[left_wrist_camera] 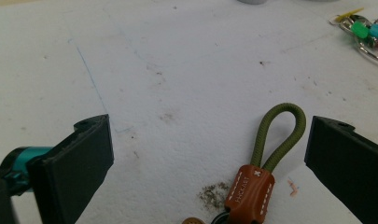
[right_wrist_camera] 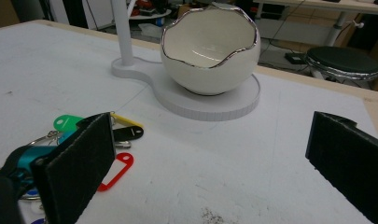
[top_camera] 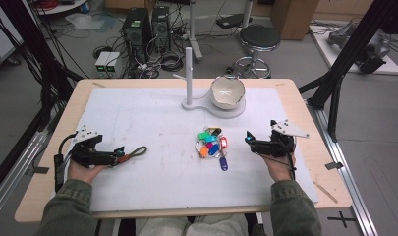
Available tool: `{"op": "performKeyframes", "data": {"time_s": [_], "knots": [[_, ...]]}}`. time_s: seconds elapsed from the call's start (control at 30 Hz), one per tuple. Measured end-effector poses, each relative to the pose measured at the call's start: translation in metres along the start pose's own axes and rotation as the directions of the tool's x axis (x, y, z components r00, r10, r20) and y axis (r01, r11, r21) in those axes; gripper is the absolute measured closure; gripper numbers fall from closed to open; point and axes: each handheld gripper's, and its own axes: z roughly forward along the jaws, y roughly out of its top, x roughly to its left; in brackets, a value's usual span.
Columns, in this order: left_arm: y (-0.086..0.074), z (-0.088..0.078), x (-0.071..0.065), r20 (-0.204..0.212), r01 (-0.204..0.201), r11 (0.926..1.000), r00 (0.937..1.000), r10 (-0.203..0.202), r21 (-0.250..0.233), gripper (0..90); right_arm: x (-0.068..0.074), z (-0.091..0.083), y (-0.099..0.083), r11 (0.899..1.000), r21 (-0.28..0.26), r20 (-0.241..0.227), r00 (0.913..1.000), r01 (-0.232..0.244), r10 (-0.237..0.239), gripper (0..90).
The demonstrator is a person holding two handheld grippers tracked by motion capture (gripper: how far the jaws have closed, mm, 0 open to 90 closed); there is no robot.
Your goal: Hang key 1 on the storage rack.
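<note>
Holding my left gripper [top_camera: 119, 158] low at the left of the high view, I have its jaws spread wide on either side of the olive cord keychain [left_wrist_camera: 270, 154], which lies flat on the white mat [top_camera: 152, 123] with its brown leather tab [left_wrist_camera: 249, 192] at the bottom centre of the left gripper view. Neither jaw touches the cord yet; the loop sits nearer the right-hand jaw, so I judge the grasp has not begun.

My right gripper [top_camera: 249, 138] sits at the right of the high view, jaws likewise apart and holding nothing, just beside the bunch of coloured key tags [top_camera: 212, 144] in the middle of the mat. In the right gripper view the red tag [right_wrist_camera: 116, 170] and green tag [right_wrist_camera: 67, 122] lie at lower left, by the left-hand jaw.

The egg-shaped white bowl [right_wrist_camera: 210, 49] stands on its round base [right_wrist_camera: 210, 105] in the upper centre, and what shows of its inside is bare. So I reckon the work is at its start: both key items are still on the mat, nothing lifted.
</note>
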Motion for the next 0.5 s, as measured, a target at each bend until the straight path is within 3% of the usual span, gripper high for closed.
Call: {"op": "performKeyframes", "data": {"time_s": [0.5], "knots": [[-0.0028,0.0075,-0.0015,0.055,-0.011,0.9972,0.9985,0.007,0.075,1.7,0.0053,0.0031,-0.0011,0.999,0.026,-0.014,0.9991,0.039,-0.039,0.5]]}}
